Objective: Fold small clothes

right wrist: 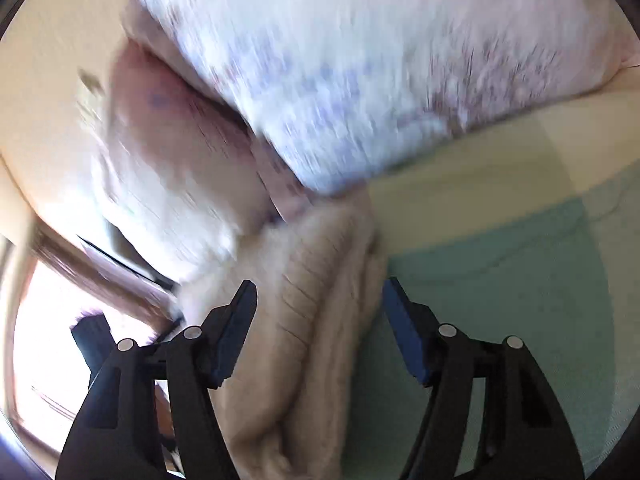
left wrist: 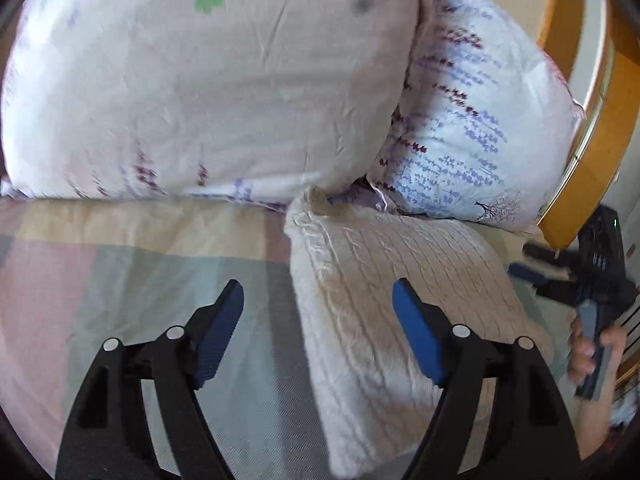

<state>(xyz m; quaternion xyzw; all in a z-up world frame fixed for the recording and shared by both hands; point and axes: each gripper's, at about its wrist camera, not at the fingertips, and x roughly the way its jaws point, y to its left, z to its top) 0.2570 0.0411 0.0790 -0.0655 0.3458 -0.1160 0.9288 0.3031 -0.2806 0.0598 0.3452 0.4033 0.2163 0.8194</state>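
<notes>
A cream cable-knit garment (left wrist: 400, 304) lies folded in a thick rectangle on the bed, its far corner against the pillows. My left gripper (left wrist: 318, 296) is open and empty, hovering above the garment's left edge. My right gripper (left wrist: 532, 272) shows at the right edge of the left wrist view, held in a hand, beside the garment's right side. In the blurred right wrist view the right gripper (right wrist: 320, 300) is open with the folded knit (right wrist: 312, 320) lying below and between its blue pads.
A large white pillow (left wrist: 208, 80) and a pale blue floral pillow (left wrist: 480, 120) stand behind the garment. The bed sheet (left wrist: 140, 280) has pastel blocks. A wooden frame (left wrist: 580, 140) curves at the right.
</notes>
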